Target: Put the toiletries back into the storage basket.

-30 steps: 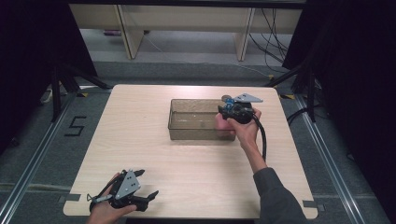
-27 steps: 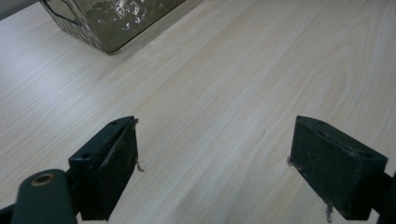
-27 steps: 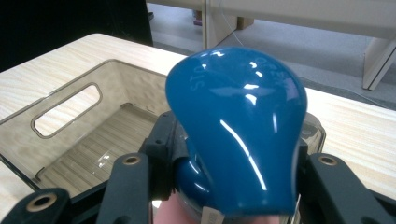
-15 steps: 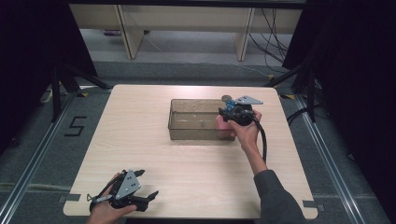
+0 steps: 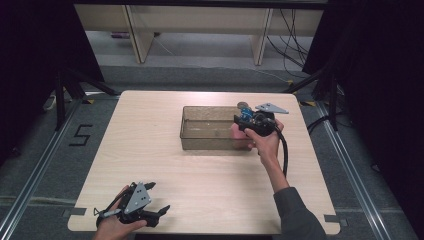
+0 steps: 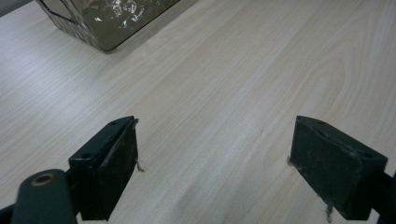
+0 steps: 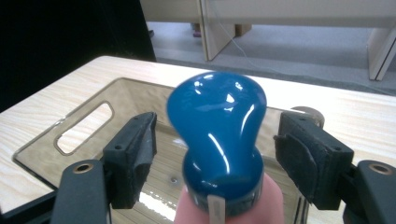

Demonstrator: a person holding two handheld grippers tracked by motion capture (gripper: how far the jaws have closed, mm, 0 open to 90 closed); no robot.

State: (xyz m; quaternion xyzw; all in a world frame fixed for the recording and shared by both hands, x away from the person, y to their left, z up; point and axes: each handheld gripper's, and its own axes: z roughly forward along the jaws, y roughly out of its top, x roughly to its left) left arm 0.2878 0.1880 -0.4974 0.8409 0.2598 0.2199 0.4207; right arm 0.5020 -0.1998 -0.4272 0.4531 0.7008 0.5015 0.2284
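1. Bulb (image 7: 217, 144), blue, stands upright at centre frame between the right tool's (image 7: 215, 154) jaws. They have just been opening and no pad touches it.
2. Bin (image 5: 210, 129), clear, lies right below the bulb, nothing between.
3. Left tool (image 5: 142, 210), lower left on the desk (image 5: 200, 175), gapes with nothing in it, well apart.

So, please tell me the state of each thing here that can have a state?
Right gripper: jaws just opened, pads off the blue bulb-shaped object.
Blue bulb-shaped object: between the jaws, above the bin.
Clear plastic bin: upright on the table.
Left gripper: open, nothing between the jaws.
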